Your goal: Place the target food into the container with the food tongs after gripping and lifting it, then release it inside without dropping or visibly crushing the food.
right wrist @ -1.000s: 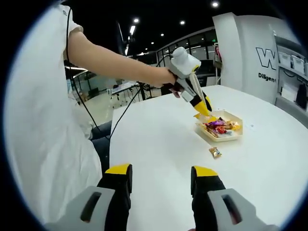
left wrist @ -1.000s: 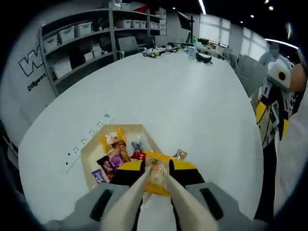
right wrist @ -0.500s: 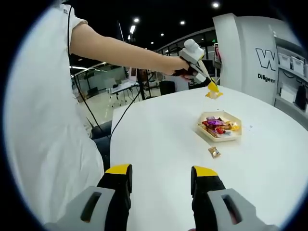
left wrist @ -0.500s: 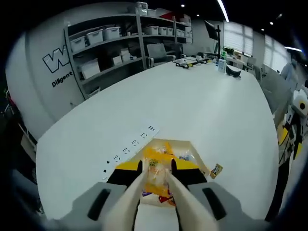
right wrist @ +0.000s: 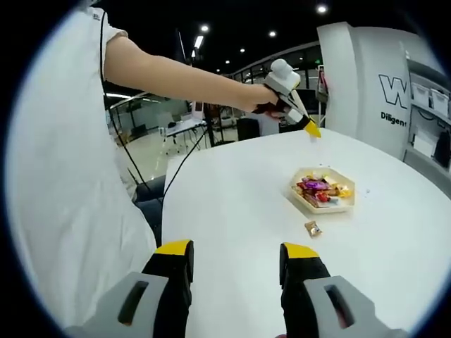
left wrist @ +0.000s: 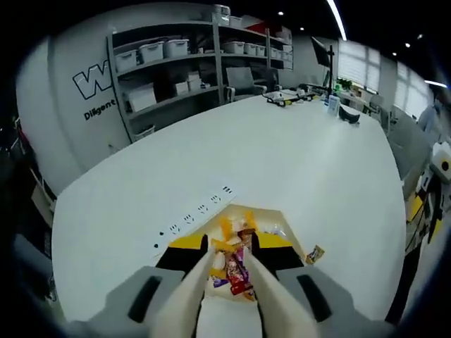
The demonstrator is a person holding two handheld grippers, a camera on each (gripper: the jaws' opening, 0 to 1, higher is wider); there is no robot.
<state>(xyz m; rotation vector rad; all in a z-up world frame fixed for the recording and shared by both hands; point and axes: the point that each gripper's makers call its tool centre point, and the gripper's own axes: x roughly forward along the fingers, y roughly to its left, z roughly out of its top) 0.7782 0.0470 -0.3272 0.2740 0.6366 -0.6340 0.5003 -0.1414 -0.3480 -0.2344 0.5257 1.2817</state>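
Observation:
A beige tray (right wrist: 332, 208) holding several wrapped snacks (right wrist: 320, 189) sits on the white round table. My left gripper (left wrist: 229, 259) hangs high above that tray (left wrist: 273, 214); its cream tong arms stand apart with nothing between them, and the snacks (left wrist: 238, 276) show through the gap. Held in a person's hand, the left gripper (right wrist: 301, 118) also shows in the right gripper view, with no packet at its tip. My right gripper (right wrist: 236, 257) hovers open and empty over the table's near side. One small wrapped snack (right wrist: 311, 228) (left wrist: 315, 253) lies on the table beside the tray.
A white power strip (left wrist: 194, 217) lies on the table just beyond the tray. Shelves with bins (left wrist: 176, 70) stand against the far wall. The person's arm (right wrist: 176, 77) and white shirt (right wrist: 63, 197) take up the left of the right gripper view. Desks with clutter (left wrist: 303, 98) sit at the table's far end.
The yellow snack packet that my left gripper held is gone from between its tong arms. The left gripper has stayed high above the tray. The right gripper has not moved.

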